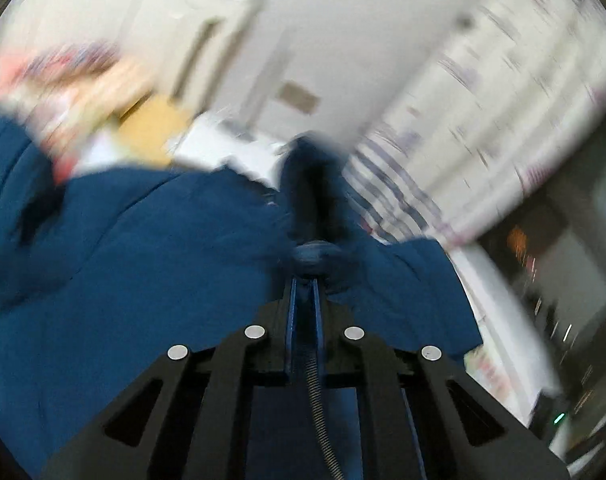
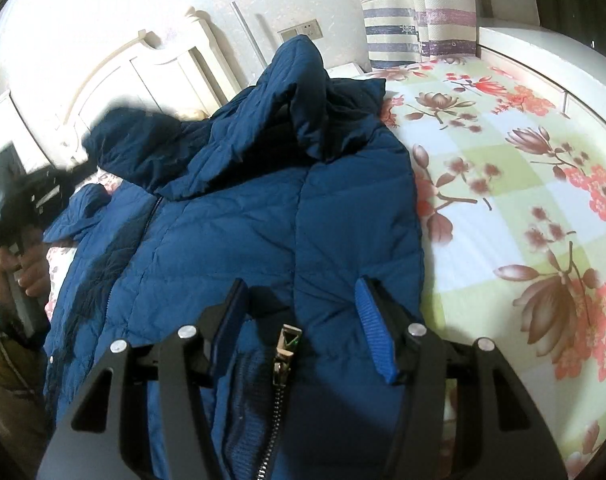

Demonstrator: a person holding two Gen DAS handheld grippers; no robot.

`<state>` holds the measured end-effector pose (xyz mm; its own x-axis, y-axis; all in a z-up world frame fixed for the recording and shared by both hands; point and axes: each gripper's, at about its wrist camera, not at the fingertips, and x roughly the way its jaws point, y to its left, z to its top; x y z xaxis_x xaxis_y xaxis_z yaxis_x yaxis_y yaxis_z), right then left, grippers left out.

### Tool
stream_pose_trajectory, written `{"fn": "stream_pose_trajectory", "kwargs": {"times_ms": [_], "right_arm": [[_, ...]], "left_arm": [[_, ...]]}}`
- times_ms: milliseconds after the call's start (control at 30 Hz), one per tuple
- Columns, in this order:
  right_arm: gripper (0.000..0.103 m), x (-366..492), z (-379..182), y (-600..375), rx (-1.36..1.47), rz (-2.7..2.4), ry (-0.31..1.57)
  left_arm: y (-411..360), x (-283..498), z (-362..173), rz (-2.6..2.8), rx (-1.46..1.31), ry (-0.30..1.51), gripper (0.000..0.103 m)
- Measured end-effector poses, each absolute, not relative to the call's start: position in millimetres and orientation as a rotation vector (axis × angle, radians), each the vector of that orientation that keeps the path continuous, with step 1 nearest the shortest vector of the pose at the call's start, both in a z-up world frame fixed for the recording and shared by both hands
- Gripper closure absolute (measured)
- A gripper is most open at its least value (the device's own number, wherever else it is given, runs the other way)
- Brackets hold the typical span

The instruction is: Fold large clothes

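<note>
left gripper (image 1: pixel 305 280) clamped on blue jacket (image 2: pixel 243 216); right gripper (image 2: pixel 303 304) wide apart over it.

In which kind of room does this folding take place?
Most likely a bedroom. The blue quilted puffer jacket lies on a bed with a floral patchwork sheet, a white carved wooden headboard stands against the wall behind it, and striped nautical curtains hang beside it.
</note>
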<state>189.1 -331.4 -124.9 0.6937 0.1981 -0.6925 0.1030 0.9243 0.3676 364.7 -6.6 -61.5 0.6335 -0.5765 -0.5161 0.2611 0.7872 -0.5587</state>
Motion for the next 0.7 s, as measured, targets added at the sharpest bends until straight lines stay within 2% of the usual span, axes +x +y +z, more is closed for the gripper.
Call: {"fn": "stream_pose_trajectory", "kwargs": {"times_ms": [67,100,133,167,200,333,433,467,533,567,600,700], "right_arm": [[0.045,190.3,-124.3,-330.4,0.395,0.058,0.810],[0.044,190.4,-124.1,-329.9,0.393,0.058,0.810],[0.044,190.5,-123.9,-329.5,0.391,0.058,0.811],[0.044,190.5,-123.9,-329.5,0.390,0.057,0.811],[0.044,190.5,-123.6,-329.4,0.389,0.056,0.812],[0.044,190.2,-123.0,-327.3,0.381,0.050,0.814],[0.043,190.4,-123.2,-324.8,0.371,0.047,0.817],[0.042,190.3,-123.3,-324.0,0.366,0.049,0.819],[0.041,190.7,-123.2,-322.4,0.355,0.046,0.822],[0.041,190.6,-123.2,-322.3,0.352,0.045,0.823],[0.041,190.3,-123.4,-322.6,0.350,0.044,0.823],[0.041,190.2,-123.3,-322.3,0.343,0.041,0.825]], "left_arm": [[12.5,364.9,-73.0,-0.481,-0.527,0.775,0.085],[17.1,364.6,-78.7,-0.497,-0.534,0.794,0.071],[18.7,365.0,-82.7,-0.510,-0.541,0.812,0.053],[21.4,364.9,-86.9,-0.518,-0.559,0.822,0.017],[24.1,364.2,-91.4,-0.512,-0.597,0.811,0.012],[23.1,377.1,-110.8,-0.494,-0.697,0.867,0.012],[13.2,388.9,-115.6,-0.478,-0.687,0.887,0.015],[9.4,393.1,-114.7,-0.470,-0.681,0.886,0.027],[1.0,408.0,-116.0,-0.412,-0.663,0.922,0.030],[-3.4,414.7,-117.8,-0.390,-0.649,0.942,0.043],[-12.4,421.1,-118.6,-0.341,-0.576,0.965,0.067],[-22.9,416.5,-107.9,-0.328,-0.459,0.937,0.095]]}}
